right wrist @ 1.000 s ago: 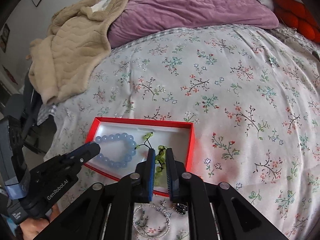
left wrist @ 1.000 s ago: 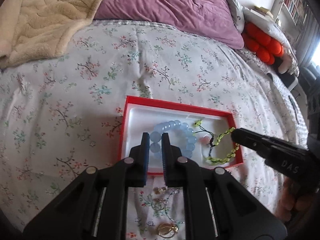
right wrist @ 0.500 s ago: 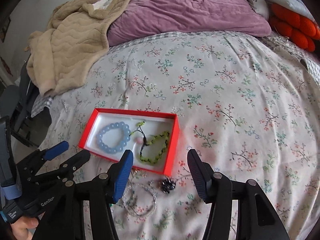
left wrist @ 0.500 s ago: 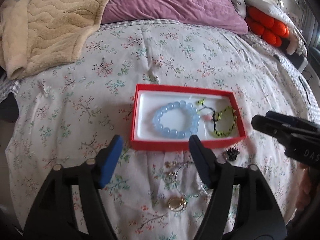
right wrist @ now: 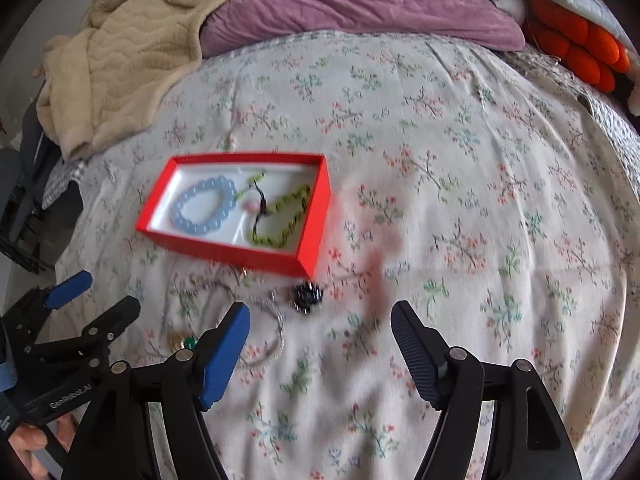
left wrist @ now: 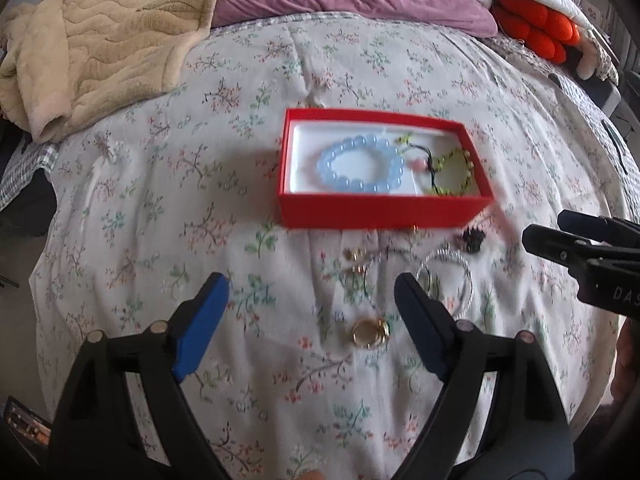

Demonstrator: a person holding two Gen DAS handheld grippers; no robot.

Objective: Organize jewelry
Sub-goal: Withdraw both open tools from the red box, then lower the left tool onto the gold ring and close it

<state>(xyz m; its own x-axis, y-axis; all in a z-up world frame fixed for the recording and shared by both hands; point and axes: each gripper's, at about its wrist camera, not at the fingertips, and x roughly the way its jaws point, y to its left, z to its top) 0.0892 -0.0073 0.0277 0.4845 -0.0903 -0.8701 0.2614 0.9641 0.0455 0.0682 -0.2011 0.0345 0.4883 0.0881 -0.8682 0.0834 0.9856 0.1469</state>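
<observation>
Jewelry lies partly boxed, partly loose on the floral bedspread (left wrist: pixel 168 208). Left wrist view: the red box (left wrist: pixel 382 211) sits mid-bed, holding a blue bead bracelet (left wrist: pixel 360 168) on its left side and a green bead bracelet (left wrist: pixel 454 176) on its right, the two just touching. Loose pieces lie along the box's near wall: a gold ring (left wrist: pixel 370 333), a silver hoop (left wrist: pixel 444 278), a dark cluster piece (left wrist: pixel 472 240) and small gold items, too blurred to identify. The left gripper (left wrist: pixel 312 292) has just been opening; its jaws stand wide apart, nothing between them but bedspread, touching nothing. The right gripper (left wrist: pixel 548 232) enters from the right edge.

Right wrist view: the box (right wrist: pixel 240 246) lies left of centre, both bracelets inside. The right gripper (right wrist: pixel 320 320) has likewise just been opening; jaws spread wide, empty, hovering near the box's near corner. The dark cluster piece (right wrist: pixel 306 298) lies just beyond its fingers (right wrist: pixel 224 348). The left gripper (right wrist: pixel 96 294) shows at the lower left, jaws parted.
</observation>
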